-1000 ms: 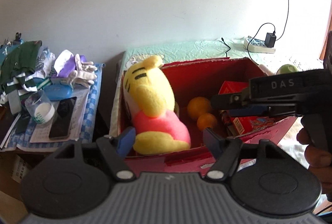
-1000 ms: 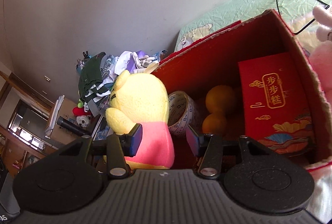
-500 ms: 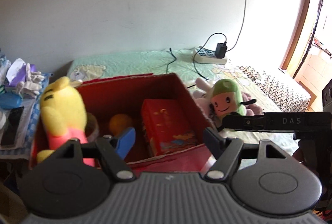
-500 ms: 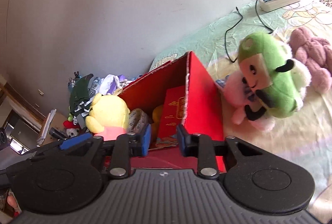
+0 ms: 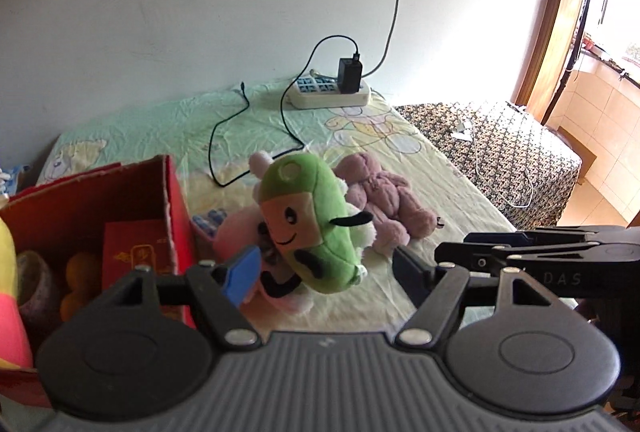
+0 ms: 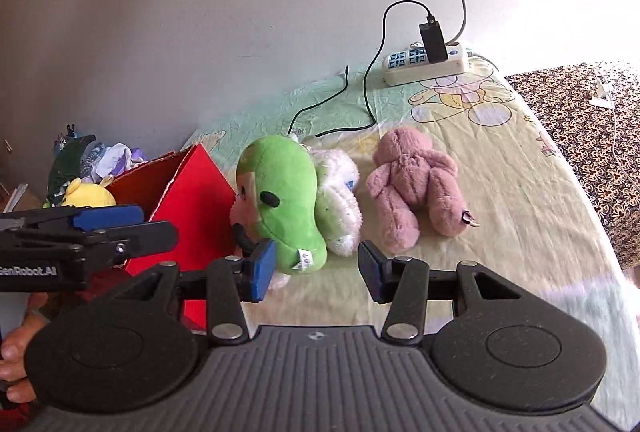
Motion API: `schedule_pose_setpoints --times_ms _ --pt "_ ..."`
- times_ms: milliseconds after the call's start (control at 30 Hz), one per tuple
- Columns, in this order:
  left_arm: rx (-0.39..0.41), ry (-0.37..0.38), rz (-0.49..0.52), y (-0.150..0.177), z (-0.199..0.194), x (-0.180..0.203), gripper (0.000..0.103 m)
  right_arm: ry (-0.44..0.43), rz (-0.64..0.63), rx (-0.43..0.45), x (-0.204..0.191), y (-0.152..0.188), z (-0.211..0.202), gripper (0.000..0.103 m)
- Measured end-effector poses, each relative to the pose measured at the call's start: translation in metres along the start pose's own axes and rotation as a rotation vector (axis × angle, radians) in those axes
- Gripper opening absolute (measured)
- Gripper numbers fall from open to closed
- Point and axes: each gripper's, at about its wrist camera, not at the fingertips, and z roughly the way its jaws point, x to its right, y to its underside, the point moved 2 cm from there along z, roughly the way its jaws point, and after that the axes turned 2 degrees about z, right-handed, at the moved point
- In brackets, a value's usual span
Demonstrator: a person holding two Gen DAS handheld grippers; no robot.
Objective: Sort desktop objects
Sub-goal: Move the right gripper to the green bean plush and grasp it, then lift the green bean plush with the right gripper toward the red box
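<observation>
A green plush toy (image 5: 312, 228) (image 6: 282, 199) lies on the bed on top of a pink-and-white plush (image 6: 338, 187), just right of a red cardboard box (image 5: 120, 199) (image 6: 192, 199). A mauve teddy bear (image 5: 384, 199) (image 6: 416, 183) lies to its right. The box holds a yellow plush (image 6: 90, 193), a red gift box (image 5: 134, 252), oranges (image 5: 78, 268) and a bowl (image 5: 34, 272). My left gripper (image 5: 326, 274) is open and empty in front of the green plush. My right gripper (image 6: 316, 268) is open and empty, just short of the green plush.
A power strip (image 5: 330, 95) (image 6: 426, 63) with a black charger and a trailing cable (image 5: 224, 151) sits at the back by the wall. A dark patterned cover (image 5: 500, 151) lies to the right. A pile of clothes (image 6: 92, 159) sits left of the box.
Both grippers swung right, away from the red box and toward the plush toys on the bed. The right gripper's jaws opened wider. Neither holds anything.
</observation>
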Motion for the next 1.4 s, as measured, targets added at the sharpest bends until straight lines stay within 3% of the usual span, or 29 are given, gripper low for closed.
schedule_pose_setpoints --times_ms 200,433,500,700,833,967,1233,1400 --pt "-0.037 -0.082 -0.007 -0.001 0.033 0.013 0.073 -0.104 0.060 -0.061 0.026 -0.019 0.011 0.052" --pt "-0.064 -0.077 -0.109 -0.003 0.055 0.005 0.073 -0.280 0.215 -0.143 0.031 -0.044 0.046 0.062" --pt "-0.067 -0.106 -0.117 0.000 0.058 0.006 0.072 -0.287 0.224 -0.155 0.029 -0.044 0.055 0.063" --pt "-0.091 -0.100 -0.166 -0.003 0.073 -0.001 0.067 -0.319 0.178 -0.195 0.017 -0.050 0.085 0.063" --pt "-0.123 -0.092 -0.178 -0.005 0.087 -0.003 0.056 -0.309 0.147 -0.214 0.011 -0.051 0.103 0.063" --pt "-0.140 -0.062 -0.216 -0.005 0.093 -0.013 0.057 -0.319 0.178 -0.246 0.015 -0.050 0.116 0.064" --pt "-0.151 -0.034 -0.219 -0.009 0.098 -0.014 0.052 -0.371 0.207 -0.279 0.026 -0.052 0.129 0.062" --pt "-0.152 -0.049 -0.157 -0.011 0.091 0.000 0.051 -0.394 0.244 -0.291 0.032 -0.052 0.124 0.059"
